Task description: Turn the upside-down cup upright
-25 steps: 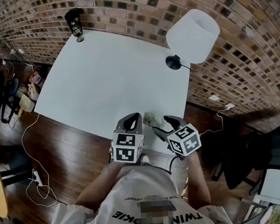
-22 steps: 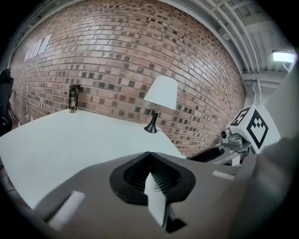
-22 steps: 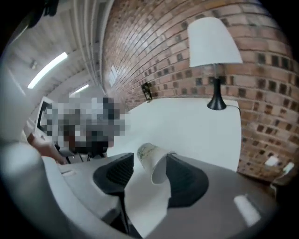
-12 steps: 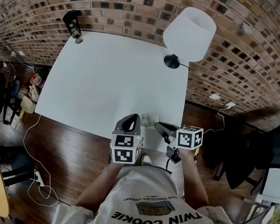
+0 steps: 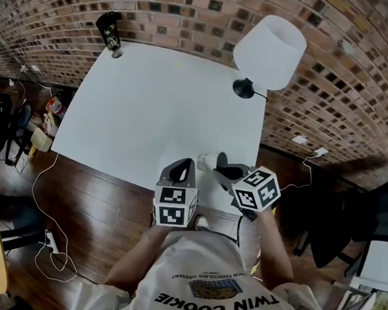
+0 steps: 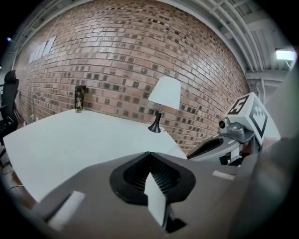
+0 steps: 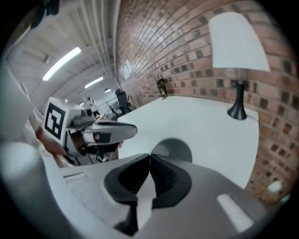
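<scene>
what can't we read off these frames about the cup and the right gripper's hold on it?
- Cup pose, head view: small, and its near side is covered by the right gripper. Upright, tipped or inverted cannot be told.
- Grip, right gripper view: the jaws are together and only a grey curve of the cup shows beyond them. The jaws themselves hide whether they pinch its wall.
- Print on the dark tumbler, head view: too small.

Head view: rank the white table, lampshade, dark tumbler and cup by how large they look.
1. white table, by far
2. lampshade
3. dark tumbler at the far corner
4. cup at the near edge; it is partly hidden, so its rank against the tumbler is unsure
</scene>
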A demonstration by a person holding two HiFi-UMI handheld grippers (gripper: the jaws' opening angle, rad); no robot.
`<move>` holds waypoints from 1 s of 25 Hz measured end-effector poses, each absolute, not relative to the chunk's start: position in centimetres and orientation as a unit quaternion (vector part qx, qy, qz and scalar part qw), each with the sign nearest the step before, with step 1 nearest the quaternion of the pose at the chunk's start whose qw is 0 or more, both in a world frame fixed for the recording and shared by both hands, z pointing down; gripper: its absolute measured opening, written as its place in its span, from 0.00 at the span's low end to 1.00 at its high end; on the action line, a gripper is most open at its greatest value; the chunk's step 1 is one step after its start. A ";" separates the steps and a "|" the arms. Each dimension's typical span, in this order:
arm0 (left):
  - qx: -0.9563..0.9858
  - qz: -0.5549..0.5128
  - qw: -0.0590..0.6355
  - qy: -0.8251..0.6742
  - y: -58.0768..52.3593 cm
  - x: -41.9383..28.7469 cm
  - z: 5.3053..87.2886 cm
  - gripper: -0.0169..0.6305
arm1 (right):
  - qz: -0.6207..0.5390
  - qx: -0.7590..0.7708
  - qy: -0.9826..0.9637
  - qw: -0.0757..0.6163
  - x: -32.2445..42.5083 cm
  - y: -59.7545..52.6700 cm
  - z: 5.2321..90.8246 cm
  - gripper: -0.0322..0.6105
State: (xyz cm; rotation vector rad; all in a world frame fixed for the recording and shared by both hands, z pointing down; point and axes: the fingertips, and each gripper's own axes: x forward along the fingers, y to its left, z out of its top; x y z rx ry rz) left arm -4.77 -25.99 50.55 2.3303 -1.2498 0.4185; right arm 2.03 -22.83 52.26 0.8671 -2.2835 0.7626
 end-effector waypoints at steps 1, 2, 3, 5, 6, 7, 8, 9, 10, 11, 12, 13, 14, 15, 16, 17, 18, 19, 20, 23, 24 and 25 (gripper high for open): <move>0.847 0.152 0.230 -0.455 -26.0 -4.8 50.6 0.03 | 0.255 0.313 -0.854 0.328 1.8 -22.8 52.3 0.07; 0.846 0.151 0.230 -0.456 -26.0 -4.9 50.6 0.03 | 0.224 0.299 -0.853 0.366 1.5 -22.8 52.4 0.07; 0.846 0.150 0.230 -0.457 -26.0 -5.0 50.5 0.03 | 0.192 0.285 -0.849 0.401 1.2 -22.8 52.6 0.07; 0.845 0.148 0.231 -0.460 -26.0 -5.3 50.4 0.03 | 0.132 0.256 -0.839 0.463 0.7 -22.7 52.9 0.07; 0.844 0.147 0.231 -0.462 -26.1 -5.5 50.4 0.03 | 0.105 0.240 -0.832 0.489 0.6 -22.7 53.1 0.07; 0.843 0.146 0.231 -0.464 -26.1 -5.7 50.3 0.03 | 0.083 0.224 -0.826 0.510 0.4 -22.7 53.2 0.07; 0.842 0.144 0.231 -0.466 -26.2 -5.9 50.3 0.03 | 0.066 0.208 -0.822 0.526 0.2 -22.6 53.4 0.07; 0.840 0.144 0.231 -0.469 -26.2 -6.1 50.2 0.03 | 0.055 0.193 -0.819 0.538 0.0 -22.4 53.6 0.07; 0.839 0.143 0.232 -0.470 -26.2 -6.3 50.2 0.03 | 0.046 0.179 -0.816 0.547 -0.3 -22.2 53.7 0.07; 0.838 0.143 0.232 -0.472 -26.2 -6.4 50.2 0.03 | 0.037 0.166 -0.813 0.557 -0.5 -22.1 53.9 0.07; 0.838 0.142 0.232 -0.473 -26.2 -6.6 50.2 0.03 | 0.026 0.154 -0.809 0.567 -0.6 -21.9 54.0 0.07; 0.837 0.142 0.232 -0.475 -26.3 -6.6 50.2 0.03 | 0.014 0.144 -0.804 0.577 -0.8 -21.8 54.2 0.07; 0.837 0.141 0.232 -0.476 -26.3 -6.7 50.2 0.03 | 0.002 0.134 -0.799 0.585 -0.9 -21.8 54.3 0.07; 0.836 0.140 0.232 -0.476 -26.3 -6.7 50.2 0.03 | -0.008 0.126 -0.796 0.592 -0.9 -21.7 54.5 0.07; 0.836 0.140 0.232 -0.477 -26.3 -6.7 50.2 0.03 | -0.017 0.118 -0.792 0.598 -1.0 -21.7 54.6 0.07; 0.836 0.139 0.233 -0.478 -26.3 -6.7 50.2 0.03 | -0.024 0.112 -0.789 0.603 -1.1 -21.7 54.8 0.07; 0.835 0.139 0.233 -0.478 -26.4 -6.7 50.2 0.03 | -0.030 0.108 -0.786 0.607 -1.1 -21.7 54.9 0.07; 0.835 0.139 0.233 -0.479 -26.4 -6.7 50.2 0.03 | -0.034 0.106 -0.783 0.612 -1.0 -21.7 55.0 0.07; 0.835 0.138 0.233 -0.479 -26.4 -6.7 50.2 0.03 | -0.037 0.103 -0.781 0.615 -0.9 -21.7 55.1 0.07; 0.833 0.138 0.232 -0.483 -26.3 -6.7 50.1 0.03 | -0.039 0.097 -0.782 0.615 -0.7 -21.5 55.2 0.08; 0.832 0.139 0.231 -0.485 -26.2 -6.7 50.1 0.03 | -0.041 0.098 -0.784 0.611 -0.7 -21.5 55.1 0.09; 0.831 0.139 0.231 -0.487 -26.2 -6.7 50.1 0.03 | -0.043 0.099 -0.788 0.606 -0.7 -21.6 55.1 0.11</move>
